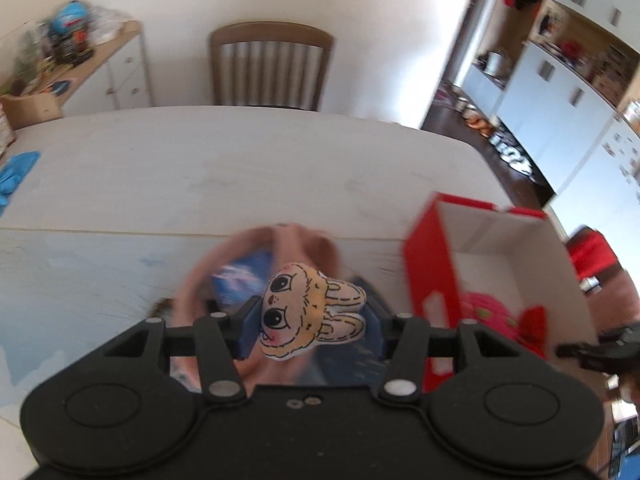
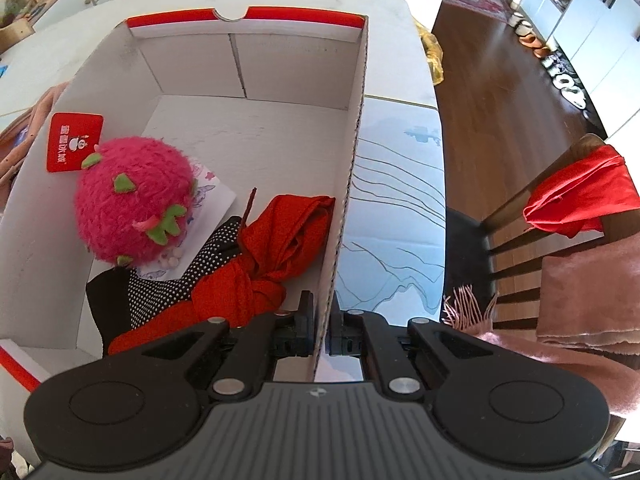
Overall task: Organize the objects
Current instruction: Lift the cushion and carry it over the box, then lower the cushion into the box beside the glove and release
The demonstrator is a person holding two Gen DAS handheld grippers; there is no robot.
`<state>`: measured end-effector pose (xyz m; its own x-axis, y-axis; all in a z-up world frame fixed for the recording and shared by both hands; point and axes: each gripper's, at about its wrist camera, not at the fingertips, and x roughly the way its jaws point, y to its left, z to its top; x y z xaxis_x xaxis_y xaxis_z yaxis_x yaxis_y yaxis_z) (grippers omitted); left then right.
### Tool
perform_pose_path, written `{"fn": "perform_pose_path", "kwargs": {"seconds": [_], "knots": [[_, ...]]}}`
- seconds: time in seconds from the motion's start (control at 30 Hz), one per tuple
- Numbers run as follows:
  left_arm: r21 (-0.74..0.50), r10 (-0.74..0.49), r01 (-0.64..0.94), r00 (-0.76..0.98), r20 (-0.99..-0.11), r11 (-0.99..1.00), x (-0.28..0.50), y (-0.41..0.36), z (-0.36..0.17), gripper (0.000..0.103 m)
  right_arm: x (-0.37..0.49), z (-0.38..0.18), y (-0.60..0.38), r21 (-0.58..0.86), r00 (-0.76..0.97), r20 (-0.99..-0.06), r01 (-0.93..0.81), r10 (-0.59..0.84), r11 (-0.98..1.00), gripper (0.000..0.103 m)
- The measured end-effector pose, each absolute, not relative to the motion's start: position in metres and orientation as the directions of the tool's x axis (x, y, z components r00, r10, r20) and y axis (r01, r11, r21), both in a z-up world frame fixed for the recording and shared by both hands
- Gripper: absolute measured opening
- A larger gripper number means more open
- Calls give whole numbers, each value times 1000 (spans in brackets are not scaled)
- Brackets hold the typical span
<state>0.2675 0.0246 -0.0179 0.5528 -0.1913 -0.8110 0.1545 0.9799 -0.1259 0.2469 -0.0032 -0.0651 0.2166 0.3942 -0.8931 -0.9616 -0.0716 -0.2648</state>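
Our left tool (image 1: 312, 322) is closed on a small bunny plush (image 1: 308, 314), its blue pads pinching the toy from either side, face turned toward 9 o'clock and ears toward 3. The toy hangs above the counter (image 1: 200, 168). Just beyond it, toward 12 o'clock, lies a blurred pink cloth (image 1: 296, 240) with something blue on it that we cannot make out. At 2 o'clock from the tool stands the red box (image 1: 424, 264), open at the top, white inside.

Our right tool (image 2: 322, 328) grips the box wall (image 2: 352, 160): one finger sits inside the box, the other outside, and the cardboard edge runs between them toward 12 o'clock. Inside the box, at 11 o'clock from the tool, we see a red cloth (image 2: 280, 240) bunched and knotted, lying on a black dotted fabric (image 2: 168, 292). Farther toward 10 o'clock rests a pink fuzzy ball (image 2: 132, 200) with green leaf patches, sitting on a printed paper (image 2: 216, 192), and a red tag (image 2: 74, 142) lies against the left wall. Outside the box, at 1 o'clock, the counter carries a light blue sheet with drawn lines (image 2: 396, 200). At 3 o'clock a chair (image 2: 500, 240) holds another red garment (image 2: 580, 196) and a pink fringed scarf (image 2: 540, 344).
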Motion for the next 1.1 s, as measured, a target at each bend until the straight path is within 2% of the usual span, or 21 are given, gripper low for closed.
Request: {"fn": "perform_pose_path", "kwargs": {"seconds": [0.67,1.1], "knots": [[-124,-336,470,400,-853,874,224,-154,-39,51,257,-65,-3,-220,163,-898,-971,408,-96,4],[-91,-275,529,280,-920,843,233,-207,-95,51,259,-65,-3,-212,153,-899,-972,411,-100,5]]}}
